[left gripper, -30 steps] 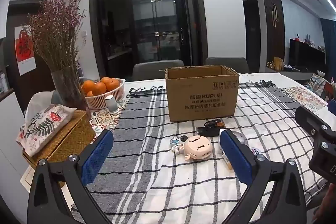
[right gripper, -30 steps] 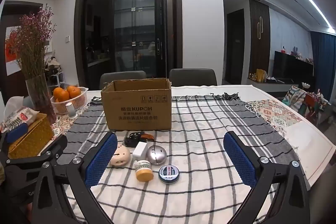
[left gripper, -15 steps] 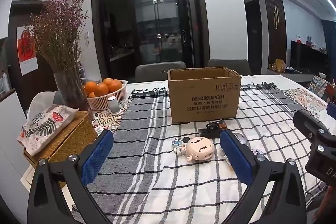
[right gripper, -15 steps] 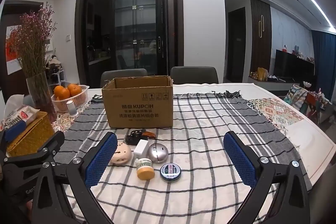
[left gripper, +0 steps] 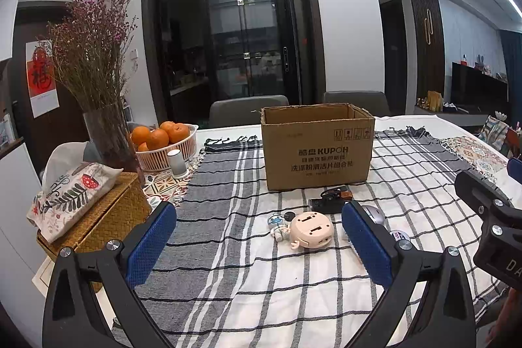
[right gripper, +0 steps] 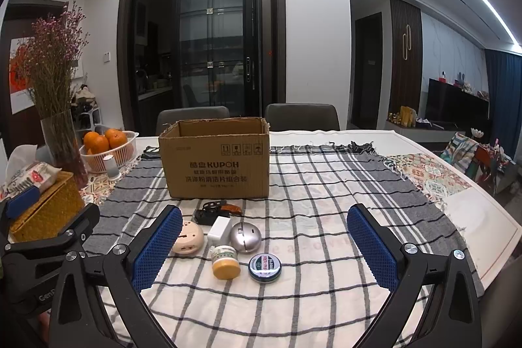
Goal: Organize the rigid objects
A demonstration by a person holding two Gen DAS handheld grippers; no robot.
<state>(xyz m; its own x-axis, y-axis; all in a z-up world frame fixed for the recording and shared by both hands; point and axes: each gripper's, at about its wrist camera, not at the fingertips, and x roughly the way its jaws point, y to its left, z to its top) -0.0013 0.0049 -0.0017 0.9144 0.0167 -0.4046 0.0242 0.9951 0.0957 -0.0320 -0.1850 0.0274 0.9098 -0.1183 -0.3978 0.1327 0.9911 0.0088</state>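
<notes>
An open cardboard box (left gripper: pixel 318 149) (right gripper: pixel 217 165) stands on the striped tablecloth. In front of it lies a cluster of small items: a round beige gadget (left gripper: pixel 311 230) (right gripper: pixel 188 237), a small astronaut figure (left gripper: pixel 277 225), a black clip-like object (left gripper: pixel 329 201) (right gripper: pixel 213 212), a white block (right gripper: pixel 219 227), a silver dome (right gripper: pixel 245 237), a small jar with a yellow lid (right gripper: pixel 224 261) and a round tin (right gripper: pixel 265 265). My left gripper (left gripper: pixel 259 245) is open, above the cloth just short of the cluster. My right gripper (right gripper: pixel 264 248) is open, and the jar and tin lie between its fingers.
At the left stand a wicker tissue box (left gripper: pixel 94 214), a glass vase of dried flowers (left gripper: pixel 107 136), a basket of oranges (left gripper: pixel 163 142) and a small white cylinder (left gripper: pixel 176 163). Two chairs (right gripper: pixel 248 118) sit behind the table. The table edge (right gripper: pixel 489 217) runs along the right.
Both views have tilted up a little, so the box and the items sit slightly lower in frame. Both grippers stay open and nothing on the table has moved.
</notes>
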